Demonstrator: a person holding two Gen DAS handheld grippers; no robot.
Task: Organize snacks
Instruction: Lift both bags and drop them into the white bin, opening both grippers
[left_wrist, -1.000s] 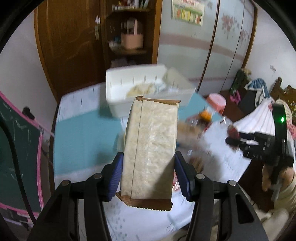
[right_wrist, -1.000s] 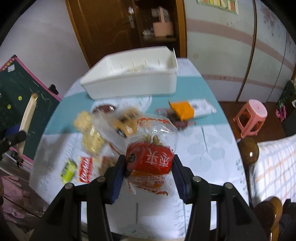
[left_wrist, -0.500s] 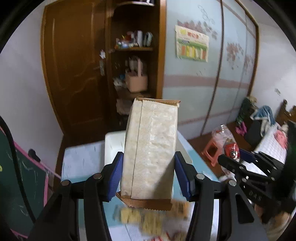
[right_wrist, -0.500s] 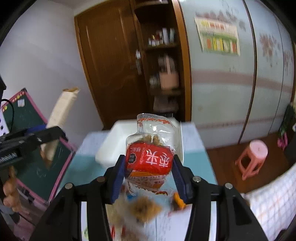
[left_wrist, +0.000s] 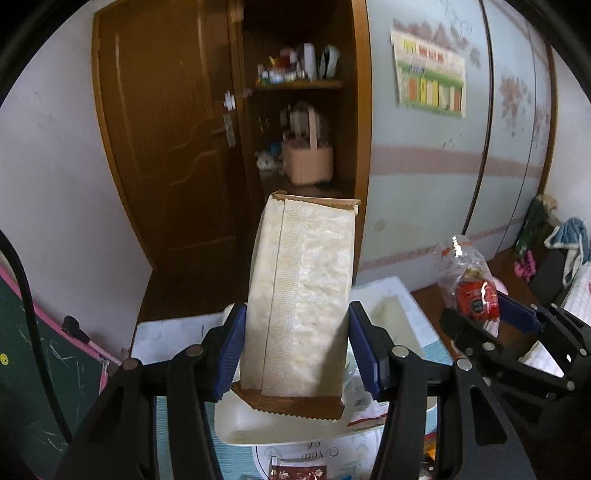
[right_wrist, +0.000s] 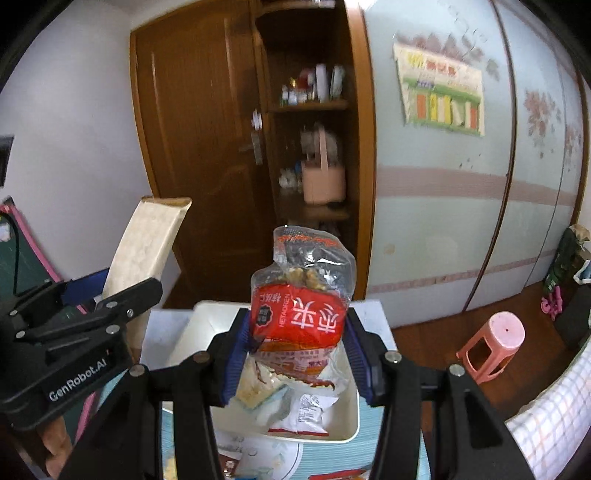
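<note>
My left gripper (left_wrist: 295, 345) is shut on a tall cream snack pack with brown crimped ends (left_wrist: 301, 306), held upright above the white bin (left_wrist: 400, 314). My right gripper (right_wrist: 295, 350) is shut on a clear bag with a red label (right_wrist: 301, 306), also raised over the white bin (right_wrist: 351, 424). Several snack packets lie inside the bin. Each gripper shows in the other's view: the right gripper (left_wrist: 476, 314) at the right with its red-label bag (left_wrist: 472, 291), the left gripper (right_wrist: 110, 295) at the left with its cream pack (right_wrist: 147, 243).
The bin stands on a table with a teal and white cloth (right_wrist: 325, 458); a few packets lie at its near edge. Beyond are a brown door (left_wrist: 166, 166), open shelves (left_wrist: 303, 110) and a pale wardrobe. A pink stool (right_wrist: 495, 343) stands on the floor at right, a chalkboard (left_wrist: 33, 369) at left.
Both grippers have risen from low over the scattered snacks and moved forward to the bin, each keeping its packet. The views have tilted up to the door and shelves.
</note>
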